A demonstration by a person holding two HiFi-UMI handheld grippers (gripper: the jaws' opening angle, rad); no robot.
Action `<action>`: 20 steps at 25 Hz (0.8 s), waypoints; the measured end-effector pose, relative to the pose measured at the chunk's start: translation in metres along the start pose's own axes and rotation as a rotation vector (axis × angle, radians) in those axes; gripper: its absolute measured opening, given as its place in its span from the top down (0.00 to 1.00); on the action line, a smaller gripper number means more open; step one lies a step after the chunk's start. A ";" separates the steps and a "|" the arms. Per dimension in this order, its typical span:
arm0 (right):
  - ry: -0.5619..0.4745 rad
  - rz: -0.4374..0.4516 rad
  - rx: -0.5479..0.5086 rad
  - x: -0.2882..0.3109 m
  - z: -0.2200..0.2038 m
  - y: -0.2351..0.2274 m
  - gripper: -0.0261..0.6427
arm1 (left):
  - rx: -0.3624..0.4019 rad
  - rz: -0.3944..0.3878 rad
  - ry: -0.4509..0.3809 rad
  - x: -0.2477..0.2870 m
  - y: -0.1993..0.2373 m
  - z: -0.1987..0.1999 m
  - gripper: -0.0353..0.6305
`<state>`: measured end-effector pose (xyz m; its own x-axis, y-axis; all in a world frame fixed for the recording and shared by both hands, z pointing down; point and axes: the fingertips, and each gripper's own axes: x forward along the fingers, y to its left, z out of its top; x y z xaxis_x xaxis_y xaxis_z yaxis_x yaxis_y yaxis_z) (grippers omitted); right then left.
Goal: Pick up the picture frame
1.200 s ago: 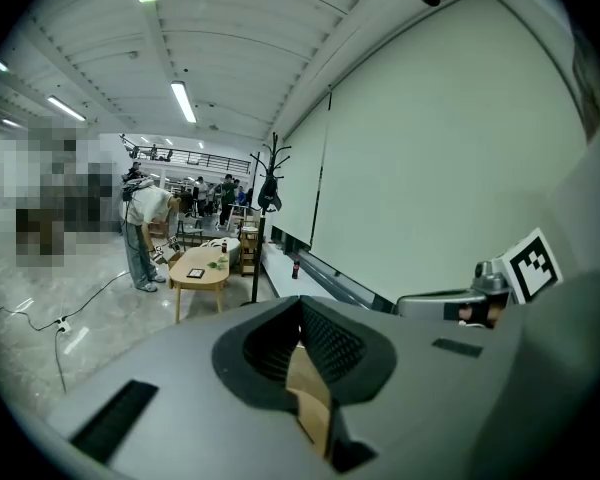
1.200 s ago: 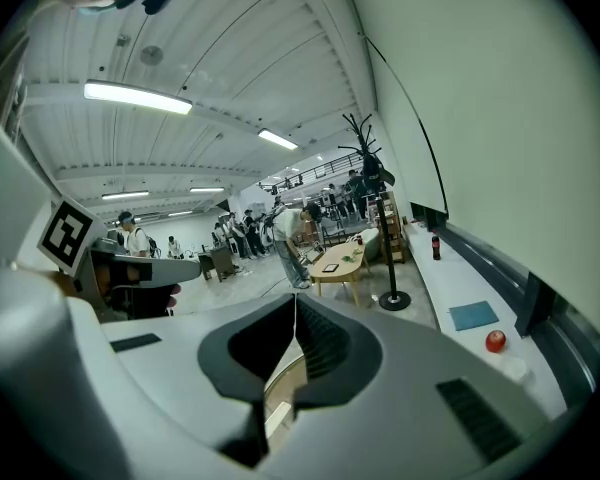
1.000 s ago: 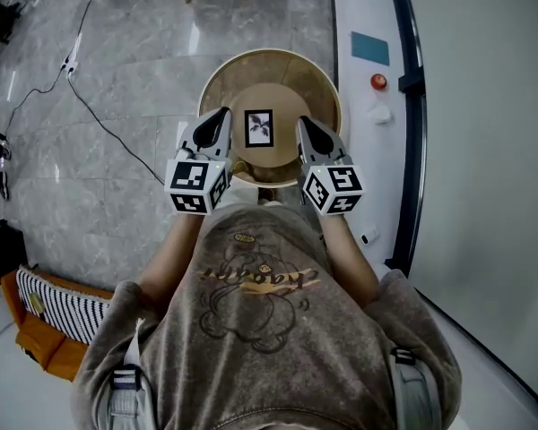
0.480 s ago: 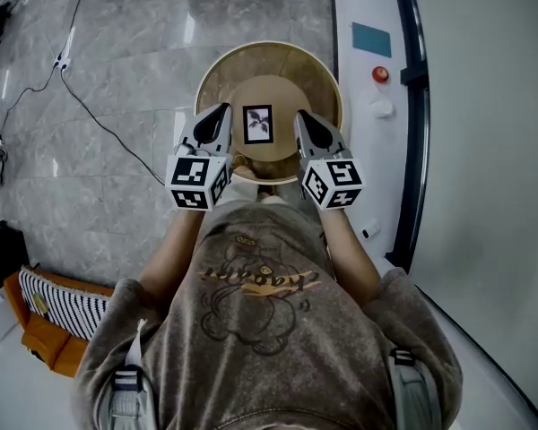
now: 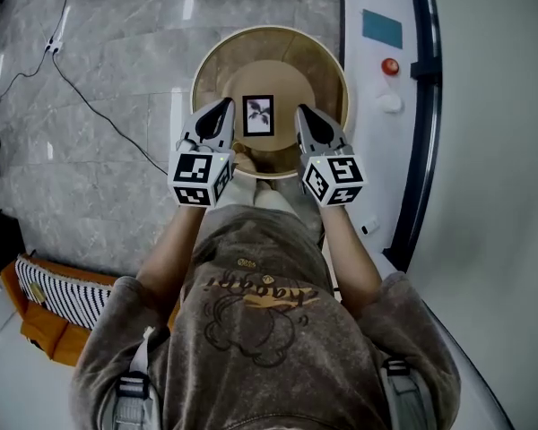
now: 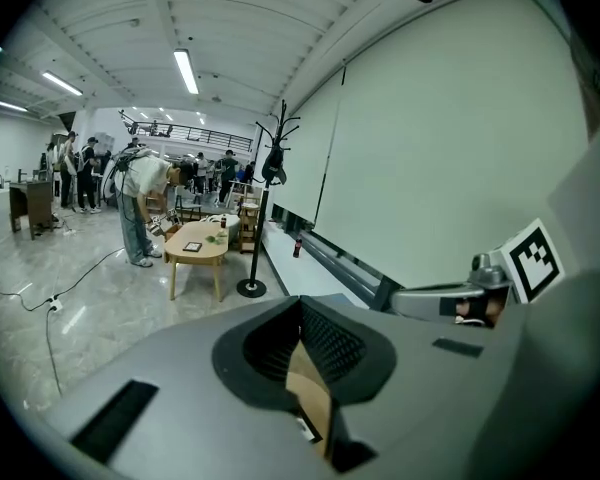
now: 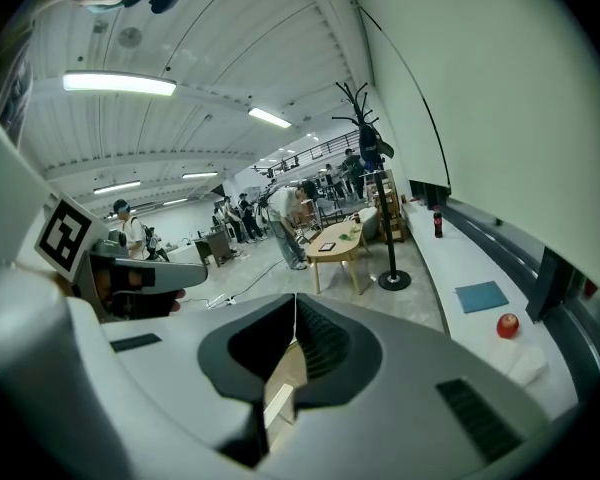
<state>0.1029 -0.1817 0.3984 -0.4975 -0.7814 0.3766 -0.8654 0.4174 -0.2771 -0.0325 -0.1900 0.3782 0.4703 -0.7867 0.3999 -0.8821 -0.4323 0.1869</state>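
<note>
The picture frame (image 5: pixel 258 116), black-edged with a dark leaf print, lies flat on the middle of a round wooden table (image 5: pixel 271 39) with a raised rim. My left gripper (image 5: pixel 222 109) hangs just left of the frame and my right gripper (image 5: pixel 301 115) just right of it, both above the table's near edge and apart from the frame. Each is shut with nothing between its jaws. In the left gripper view the shut left gripper (image 6: pixel 301 304) points out over the room, and in the right gripper view the right gripper (image 7: pixel 295 306) does the same. The frame is hidden in both.
A white ledge (image 5: pixel 377 141) runs along the wall at right, bearing a blue pad (image 5: pixel 381 28) and a red apple (image 5: pixel 391 65). A cable (image 5: pixel 99 106) crosses the marble floor at left. A striped cushion (image 5: pixel 63 298) lies behind. A coat stand (image 7: pixel 385 228), low table (image 7: pixel 335 240) and people stand far off.
Both grippers have sunk a little toward the round table and now sit closer beside the frame. Their jaws stayed shut, and the frame has not moved.
</note>
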 end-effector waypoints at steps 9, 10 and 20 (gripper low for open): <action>0.035 0.011 -0.001 0.047 -0.029 -0.021 0.93 | -0.039 0.029 0.038 0.041 0.030 -0.039 0.92; 0.040 0.010 -0.001 0.053 -0.034 -0.023 0.93 | -0.041 0.031 0.045 0.045 0.034 -0.045 0.92; 0.105 0.004 0.015 0.100 -0.097 -0.041 0.93 | -0.071 0.039 0.110 0.082 0.065 -0.117 0.92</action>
<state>0.0832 -0.2321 0.5329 -0.5050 -0.7268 0.4655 -0.8629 0.4130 -0.2913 -0.0543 -0.2313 0.5284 0.4336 -0.7474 0.5033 -0.9010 -0.3671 0.2312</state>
